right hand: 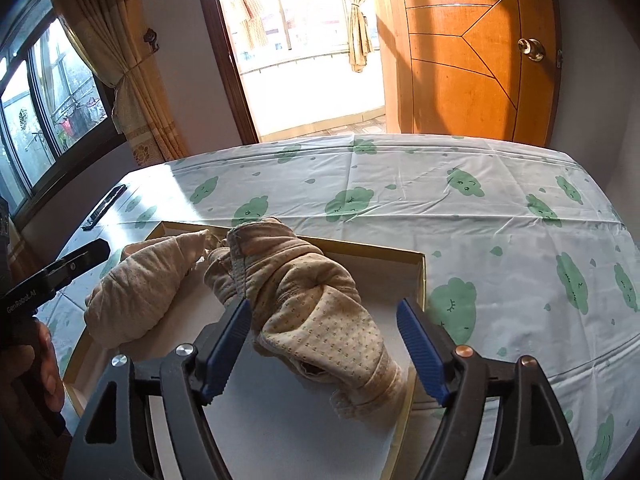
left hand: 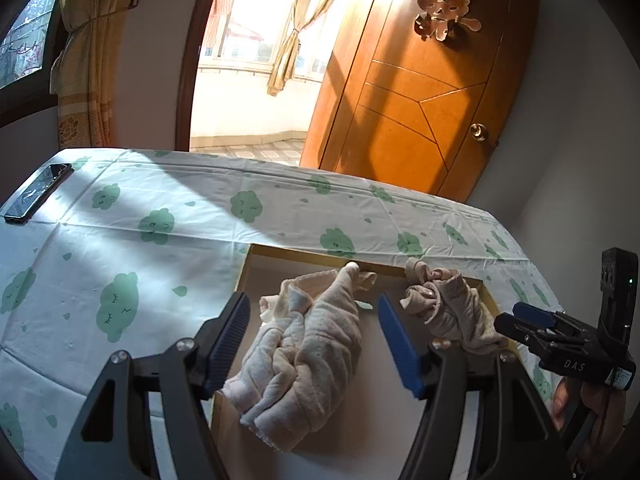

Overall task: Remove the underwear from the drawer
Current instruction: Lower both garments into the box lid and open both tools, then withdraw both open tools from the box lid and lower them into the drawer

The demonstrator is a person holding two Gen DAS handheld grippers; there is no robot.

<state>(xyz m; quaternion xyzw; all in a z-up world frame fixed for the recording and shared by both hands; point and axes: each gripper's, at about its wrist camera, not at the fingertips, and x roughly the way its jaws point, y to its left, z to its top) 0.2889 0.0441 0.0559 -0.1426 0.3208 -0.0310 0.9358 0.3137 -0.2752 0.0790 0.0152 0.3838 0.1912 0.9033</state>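
Underwear is seen as two bundles inside a shallow drawer (left hand: pixel 280 254) set on the counter (left hand: pixel 160 200). The left fingers (left hand: pixel 230 332) are spread wide and released, one on each side of the pale left bundle (left hand: pixel 304 344); contact with the cloth cannot be confirmed. The right fingers (right hand: pixel 420 344) are likewise spread and released, with the dotted right bundle (right hand: pixel 320 308) lying between them and the inner finger just beside or touching it. The left gripper (left hand: pixel 314 340) and right gripper (right hand: pixel 324 344) are both held over the drawer. The two bundles lie side by side, close together. The counter is covered by a white cloth printed with green clouds. A phone (left hand: pixel 38 192) lies near the far left edge, well apart from the drawer. A wooden door (left hand: pixel 420 92) is noted beyond the counter.
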